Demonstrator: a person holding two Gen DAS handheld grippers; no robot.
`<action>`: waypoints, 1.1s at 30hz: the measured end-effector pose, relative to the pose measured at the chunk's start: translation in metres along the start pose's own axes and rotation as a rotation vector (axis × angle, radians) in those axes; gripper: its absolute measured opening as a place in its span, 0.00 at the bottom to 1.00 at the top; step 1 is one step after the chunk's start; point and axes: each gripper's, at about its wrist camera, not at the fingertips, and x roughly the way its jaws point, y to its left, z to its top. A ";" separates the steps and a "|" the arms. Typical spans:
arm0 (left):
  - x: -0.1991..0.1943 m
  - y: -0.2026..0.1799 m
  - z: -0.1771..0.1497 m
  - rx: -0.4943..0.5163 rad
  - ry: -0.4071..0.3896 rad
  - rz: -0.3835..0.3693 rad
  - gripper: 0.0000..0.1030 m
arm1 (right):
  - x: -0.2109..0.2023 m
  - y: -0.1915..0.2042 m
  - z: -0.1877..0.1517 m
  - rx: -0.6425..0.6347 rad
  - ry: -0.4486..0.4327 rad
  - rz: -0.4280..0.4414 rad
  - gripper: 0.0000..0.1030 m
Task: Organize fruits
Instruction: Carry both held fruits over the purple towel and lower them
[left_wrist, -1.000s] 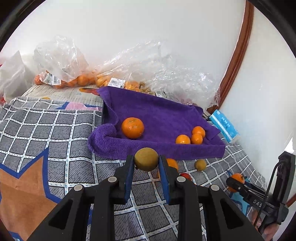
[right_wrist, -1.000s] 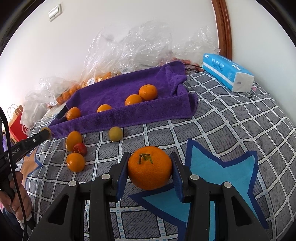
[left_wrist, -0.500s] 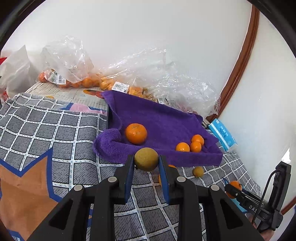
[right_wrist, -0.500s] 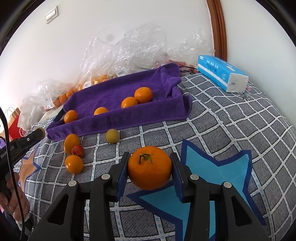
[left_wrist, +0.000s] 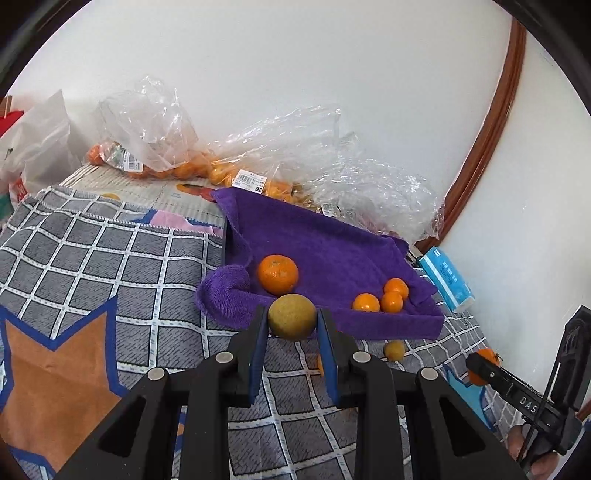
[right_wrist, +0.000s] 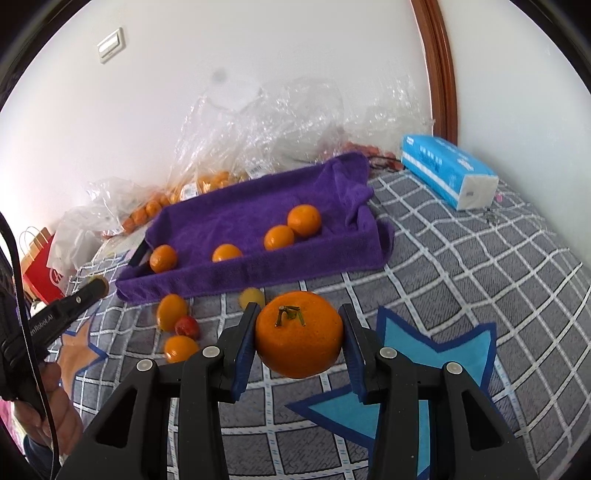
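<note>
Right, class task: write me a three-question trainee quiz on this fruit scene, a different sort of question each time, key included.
1. True or false: the right tongs hold nothing.
2. How many oranges lie in the purple towel tray?
3. The left tongs grip: A) strawberry B) yellow-green fruit C) tissue pack

Key: 1 false, they clamp a large orange. 2 four. 3 B.

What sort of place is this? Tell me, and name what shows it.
Probably a room in a home, not a lab: a checked cloth covers the surface, shop-labelled plastic bags of oranges sit against a plain wall, with a tissue pack and a wall switch.
</note>
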 end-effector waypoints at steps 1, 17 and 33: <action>-0.004 -0.001 0.003 -0.001 -0.002 -0.002 0.25 | -0.002 0.002 0.003 -0.006 -0.006 -0.002 0.41; -0.011 -0.005 0.057 0.037 -0.053 0.116 0.25 | 0.013 0.019 0.050 -0.035 -0.048 -0.016 0.41; 0.028 0.017 0.095 -0.081 -0.060 0.104 0.25 | 0.056 0.017 0.100 -0.067 -0.107 0.006 0.42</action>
